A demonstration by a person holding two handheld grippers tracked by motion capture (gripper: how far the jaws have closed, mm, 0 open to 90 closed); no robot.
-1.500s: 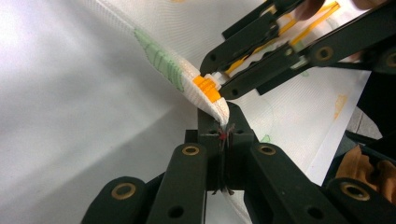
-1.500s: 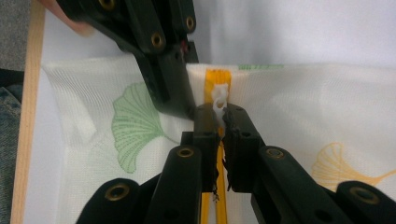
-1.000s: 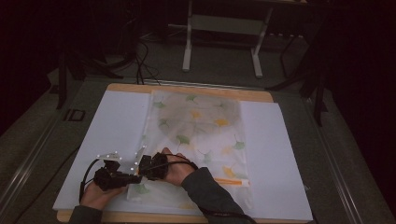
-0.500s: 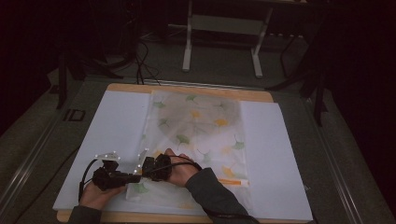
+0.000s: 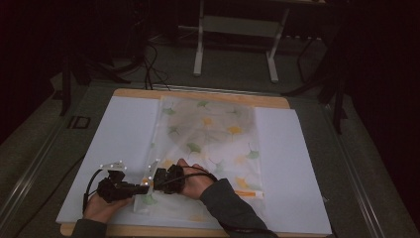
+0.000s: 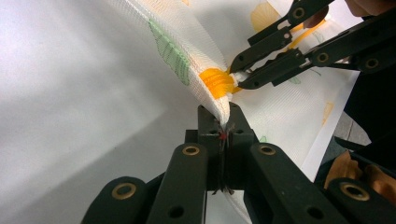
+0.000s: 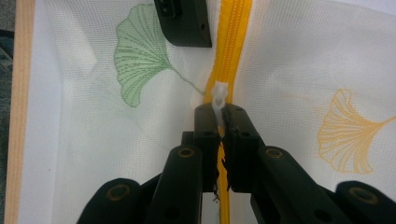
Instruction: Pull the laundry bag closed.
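A large white sheet (image 5: pixel 119 144) is lying flat across the tabletop (image 5: pixel 198 95), covering nearly all of it. The wooden edge of the tabletop is showing as a light strip along the far side and again at the near left corner. Beyond the tabletop, a pale metal stand (image 5: pixel 236 37) with two upright legs is standing on the dark grey floor (image 5: pixel 237 74). Black cables (image 5: pixel 148 62) are trailing over the floor to the left of the stand. A small dark label (image 5: pixel 79 122) is sitting just beside the tabletop's left edge.
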